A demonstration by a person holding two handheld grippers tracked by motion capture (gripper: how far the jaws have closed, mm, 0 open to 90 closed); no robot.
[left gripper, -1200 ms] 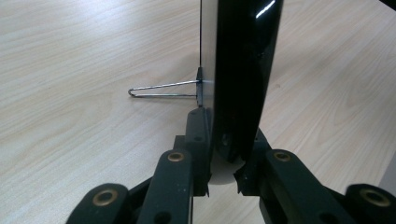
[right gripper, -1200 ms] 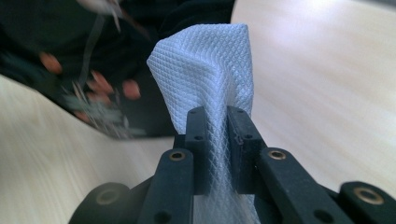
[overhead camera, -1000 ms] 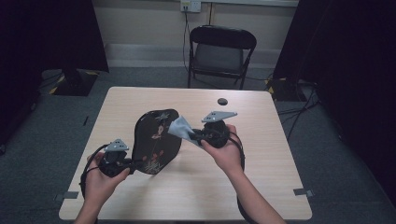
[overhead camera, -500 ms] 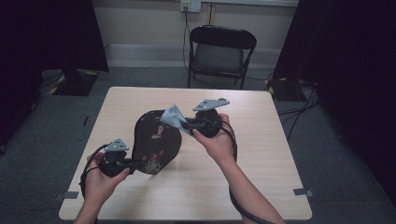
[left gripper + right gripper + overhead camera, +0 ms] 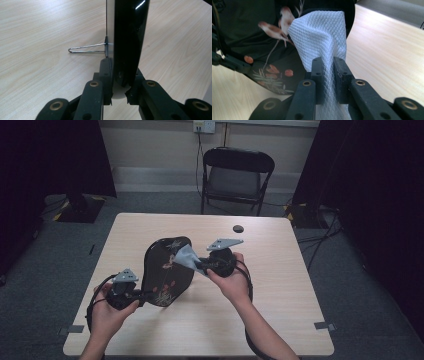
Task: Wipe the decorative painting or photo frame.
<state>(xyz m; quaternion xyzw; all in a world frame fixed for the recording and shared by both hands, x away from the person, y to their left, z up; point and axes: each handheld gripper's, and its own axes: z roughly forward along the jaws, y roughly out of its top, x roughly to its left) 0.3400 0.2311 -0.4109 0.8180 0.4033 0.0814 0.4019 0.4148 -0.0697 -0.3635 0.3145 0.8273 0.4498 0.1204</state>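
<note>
left gripper (image 5: 136, 296) was clamped on the black floral tray's (image 5: 167, 270) 7 o'clock edge, holding it tilted up off the table (image 5: 280, 285), while right gripper (image 5: 202, 266) at its 3 o'clock pinched a white cloth (image 5: 187, 257) against the tray's face

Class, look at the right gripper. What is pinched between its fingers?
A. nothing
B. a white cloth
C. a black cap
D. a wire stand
B: in the right gripper view, the right gripper has its fingers closed on a white cloth with a diamond weave, held up against the black painted plate.
</note>
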